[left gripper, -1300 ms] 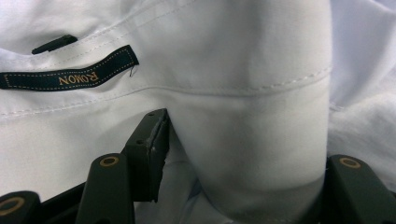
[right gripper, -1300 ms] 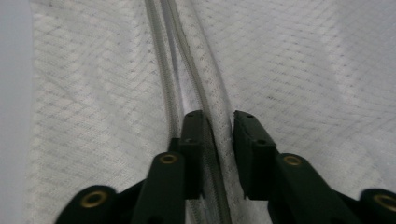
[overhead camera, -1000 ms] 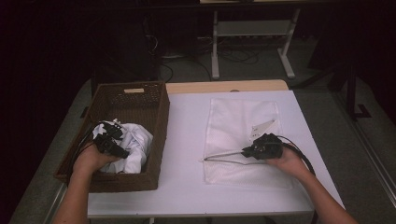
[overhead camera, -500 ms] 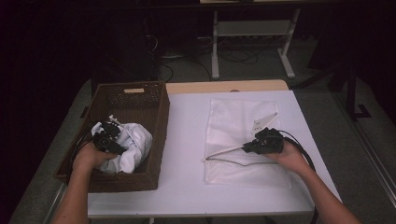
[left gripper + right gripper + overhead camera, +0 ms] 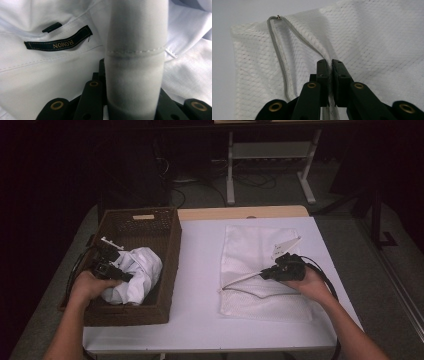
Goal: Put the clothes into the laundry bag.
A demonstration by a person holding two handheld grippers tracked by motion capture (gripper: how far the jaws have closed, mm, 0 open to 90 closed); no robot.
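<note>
My left gripper (image 5: 107,265) has just closed its jaws on a fold of the white shirt (image 5: 137,272) in the basket (image 5: 167,245) at left. My right gripper (image 5: 285,269) pinches the mesh bag (image 5: 250,250) opening on the desk, ready for loading.

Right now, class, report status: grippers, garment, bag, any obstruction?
Left gripper just closed on white shirt in basket. Right gripper clamps mesh bag edge. Nothing between basket and bag.

Black tool (image 5: 330,75) jaws with brass-ringed screw holes, seemingly bare forearms.
</note>
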